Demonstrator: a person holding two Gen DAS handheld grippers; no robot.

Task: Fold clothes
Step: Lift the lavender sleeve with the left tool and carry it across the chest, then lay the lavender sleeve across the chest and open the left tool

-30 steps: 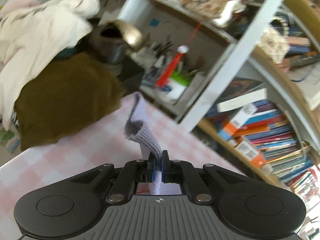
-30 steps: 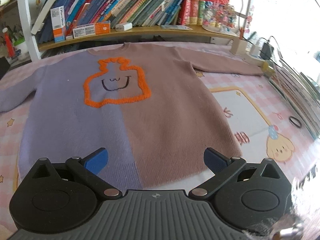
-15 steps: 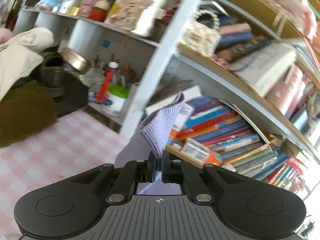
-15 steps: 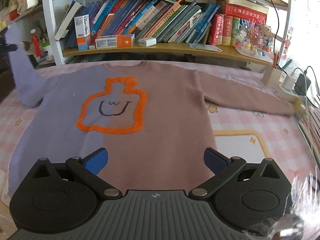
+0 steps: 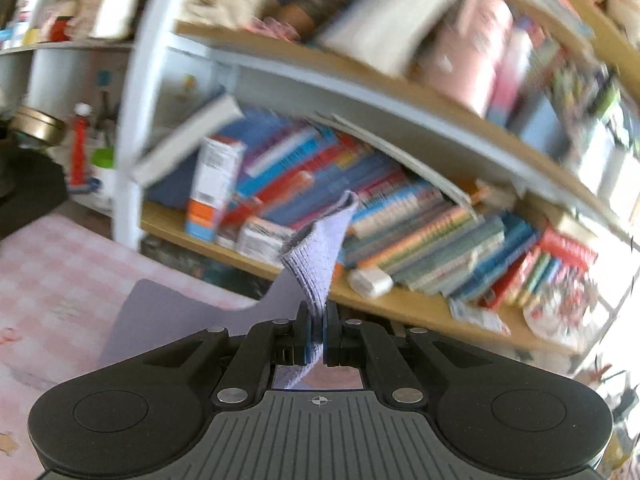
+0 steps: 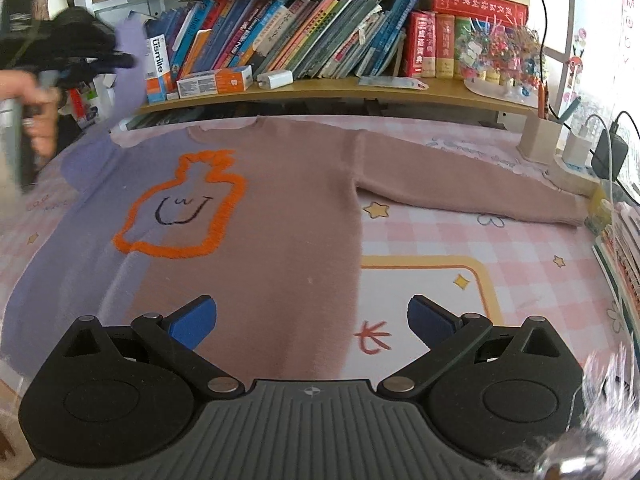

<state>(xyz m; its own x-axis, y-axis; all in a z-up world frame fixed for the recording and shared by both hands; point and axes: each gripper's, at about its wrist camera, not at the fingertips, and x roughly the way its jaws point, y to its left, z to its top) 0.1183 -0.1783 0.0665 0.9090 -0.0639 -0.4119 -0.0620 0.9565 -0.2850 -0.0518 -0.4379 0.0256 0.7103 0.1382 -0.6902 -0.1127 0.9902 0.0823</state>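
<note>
Lifted higher, lilac sleeve [image 5: 320, 256] now fronts books [image 5: 400, 216].

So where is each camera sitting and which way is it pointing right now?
Left wrist: on the left gripper, raised, facing the blurred wooden bookshelf; its fingers pinch the lilac knitted sleeve cuff.
Right wrist: on the open right gripper, low over the lilac-and-pink knitted sweater on the pink checked tablecloth; a hand shows at left.
Shared: bookshelf, lilac sleeve, left gripper.

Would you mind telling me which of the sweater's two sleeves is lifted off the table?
The lilac sleeve, pinched in the left gripper; the brown sleeve lies flat on the table.
</note>
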